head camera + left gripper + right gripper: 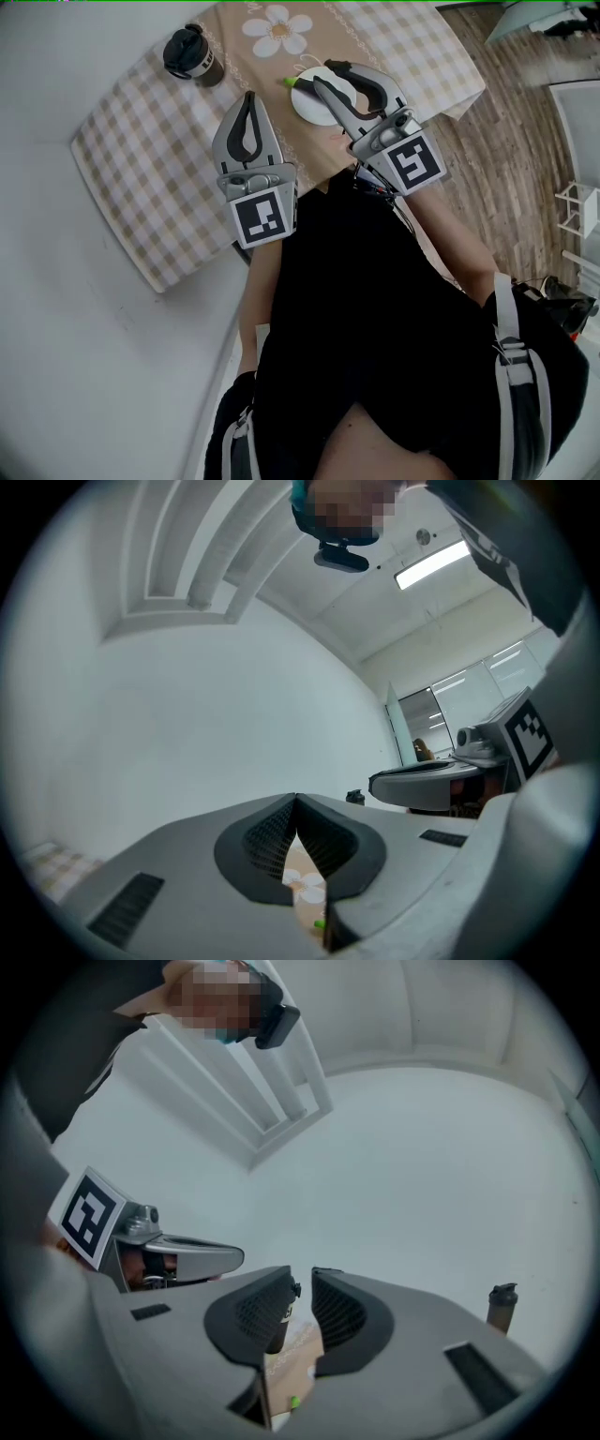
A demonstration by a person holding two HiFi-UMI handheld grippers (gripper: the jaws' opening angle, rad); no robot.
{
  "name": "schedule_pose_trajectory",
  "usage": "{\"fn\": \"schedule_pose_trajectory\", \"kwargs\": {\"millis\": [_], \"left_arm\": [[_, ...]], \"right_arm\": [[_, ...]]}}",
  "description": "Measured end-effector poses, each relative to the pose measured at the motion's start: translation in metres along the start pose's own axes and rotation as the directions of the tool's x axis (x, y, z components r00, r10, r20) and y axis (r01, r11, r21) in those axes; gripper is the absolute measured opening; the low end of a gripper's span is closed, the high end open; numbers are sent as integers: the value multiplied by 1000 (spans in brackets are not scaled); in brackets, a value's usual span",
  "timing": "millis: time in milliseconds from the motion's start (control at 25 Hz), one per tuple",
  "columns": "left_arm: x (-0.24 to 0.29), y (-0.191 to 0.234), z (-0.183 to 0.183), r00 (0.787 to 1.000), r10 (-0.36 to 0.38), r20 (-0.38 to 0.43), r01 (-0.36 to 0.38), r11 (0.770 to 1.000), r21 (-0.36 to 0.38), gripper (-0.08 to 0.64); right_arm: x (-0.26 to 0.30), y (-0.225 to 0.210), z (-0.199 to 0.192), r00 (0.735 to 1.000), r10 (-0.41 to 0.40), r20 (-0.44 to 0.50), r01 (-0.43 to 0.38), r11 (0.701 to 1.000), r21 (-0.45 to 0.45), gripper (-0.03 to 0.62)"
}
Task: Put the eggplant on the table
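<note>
The eggplant (292, 82), green end alone visible on the plate (307, 106), is recorded just left of the nearer right tongs (323, 72), narrowly parted and empty; left tongs (249, 97) are closed, empty.

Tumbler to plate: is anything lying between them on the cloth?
No. Only bare tablecloth lies between the tumbler and the plate, as the head view shows.

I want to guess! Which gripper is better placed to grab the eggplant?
Probably right. The right gripper hangs over the plate by the eggplant, jaws apart; the left gripper is off the plate, shut.
</note>
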State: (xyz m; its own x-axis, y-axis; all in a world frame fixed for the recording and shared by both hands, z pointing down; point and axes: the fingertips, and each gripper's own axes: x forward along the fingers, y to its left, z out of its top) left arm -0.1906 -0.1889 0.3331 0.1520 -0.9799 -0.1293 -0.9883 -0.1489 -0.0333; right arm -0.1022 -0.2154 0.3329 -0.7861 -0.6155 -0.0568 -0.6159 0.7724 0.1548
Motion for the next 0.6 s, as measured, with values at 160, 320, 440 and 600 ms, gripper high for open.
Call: {"fn": "schedule_pose_trajectory", "kwargs": {"millis": [160,320,440,600], "left_arm": [[-3,2,-8,1000,22,-11,-22,1000,4,-8],[-4,4,-17,999,46,-24,-46,999,5,-8],[-3,-2,-25,998,41,-44,-40,999,3,-8],[-3,-8,-31,999,31,-43,-30,999,13,-8]], "right_arm": [[0,5,-10,1000,-23,-12,23,1000,9,17],[4,13,-19,1000,7,-28,-7,1000,20,8],[3,18,-27,998,25,-51,-25,1000,2,8],[2,17,-37,998,26,-58,-25,1000,7,7]]}}
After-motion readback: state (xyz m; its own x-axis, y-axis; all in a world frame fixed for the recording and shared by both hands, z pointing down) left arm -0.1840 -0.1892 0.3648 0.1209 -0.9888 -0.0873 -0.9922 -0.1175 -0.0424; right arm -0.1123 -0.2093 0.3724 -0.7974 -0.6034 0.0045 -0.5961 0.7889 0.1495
